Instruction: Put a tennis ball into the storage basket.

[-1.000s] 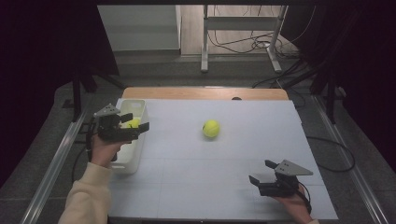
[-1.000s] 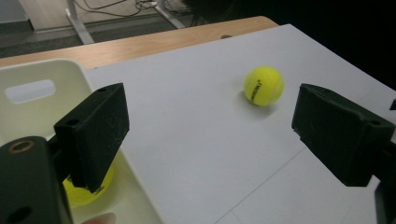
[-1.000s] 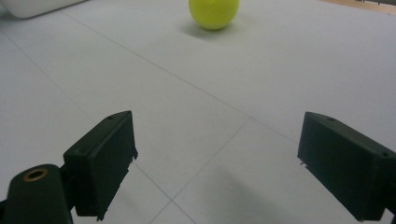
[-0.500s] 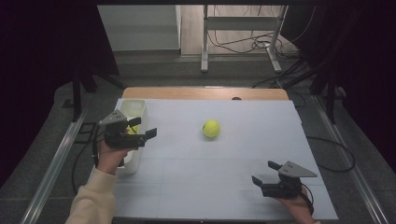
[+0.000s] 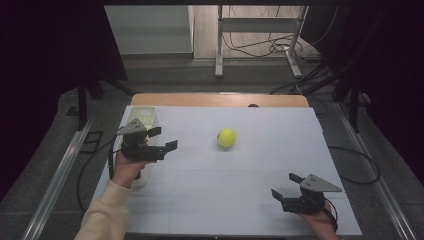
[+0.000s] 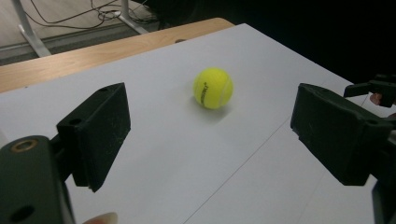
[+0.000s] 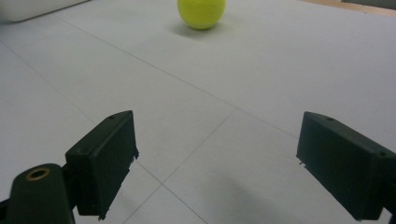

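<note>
Tennis ball (image 5: pixel 226 137) sits alone on the tabletop, a bit nearer the far edge than the near one. From high up, my left gripper (image 5: pixel 162 139) hangs by the white bin (image 5: pixel 141 116) at the left edge, jaws apart and empty. My right gripper (image 5: pixel 285 186) waits near the front right corner, jaws apart too. In my left gripper view the ball (image 6: pixel 213 87) lies ahead between my jaws. In my right gripper view it (image 7: pixel 201 12) is far off. I should go slow and straight, keep the ball in the middle, then squeeze.
</note>
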`<state>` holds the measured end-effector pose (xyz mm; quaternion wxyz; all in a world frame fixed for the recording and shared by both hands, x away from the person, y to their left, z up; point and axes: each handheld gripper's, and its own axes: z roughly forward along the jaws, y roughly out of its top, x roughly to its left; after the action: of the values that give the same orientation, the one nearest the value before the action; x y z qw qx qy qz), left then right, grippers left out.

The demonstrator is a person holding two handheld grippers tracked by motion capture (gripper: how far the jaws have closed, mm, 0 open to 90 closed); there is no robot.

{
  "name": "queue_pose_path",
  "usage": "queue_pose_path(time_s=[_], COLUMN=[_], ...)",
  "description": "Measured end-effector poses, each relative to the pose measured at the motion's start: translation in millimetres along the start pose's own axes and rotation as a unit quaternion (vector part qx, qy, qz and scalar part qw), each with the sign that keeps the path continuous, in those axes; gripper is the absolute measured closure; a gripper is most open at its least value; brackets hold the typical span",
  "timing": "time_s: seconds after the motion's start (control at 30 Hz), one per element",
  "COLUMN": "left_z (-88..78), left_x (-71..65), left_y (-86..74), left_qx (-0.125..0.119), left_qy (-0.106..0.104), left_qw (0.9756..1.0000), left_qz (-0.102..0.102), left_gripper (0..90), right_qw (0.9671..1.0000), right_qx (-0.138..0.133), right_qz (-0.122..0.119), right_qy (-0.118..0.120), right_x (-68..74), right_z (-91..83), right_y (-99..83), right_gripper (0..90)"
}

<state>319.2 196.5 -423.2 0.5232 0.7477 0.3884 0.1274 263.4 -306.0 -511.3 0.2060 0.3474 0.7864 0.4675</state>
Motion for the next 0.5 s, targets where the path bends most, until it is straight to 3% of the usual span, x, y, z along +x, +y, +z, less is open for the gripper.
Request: queue_pose_path(time_s=[0.5], left_z=[32.1], left_x=[-16.6], left_y=[9.9], left_qx=[0.016], left_qy=[-0.024], left_qw=[0.9995], left_qz=[0.012], left_gripper=[13.2], right_qw=[1.0], right_qx=[0.003], right_qz=[-0.001], right_qy=[0.002], right_x=[-0.1], right_z=[0.5], right_y=[-0.6], right_gripper=[12.4])
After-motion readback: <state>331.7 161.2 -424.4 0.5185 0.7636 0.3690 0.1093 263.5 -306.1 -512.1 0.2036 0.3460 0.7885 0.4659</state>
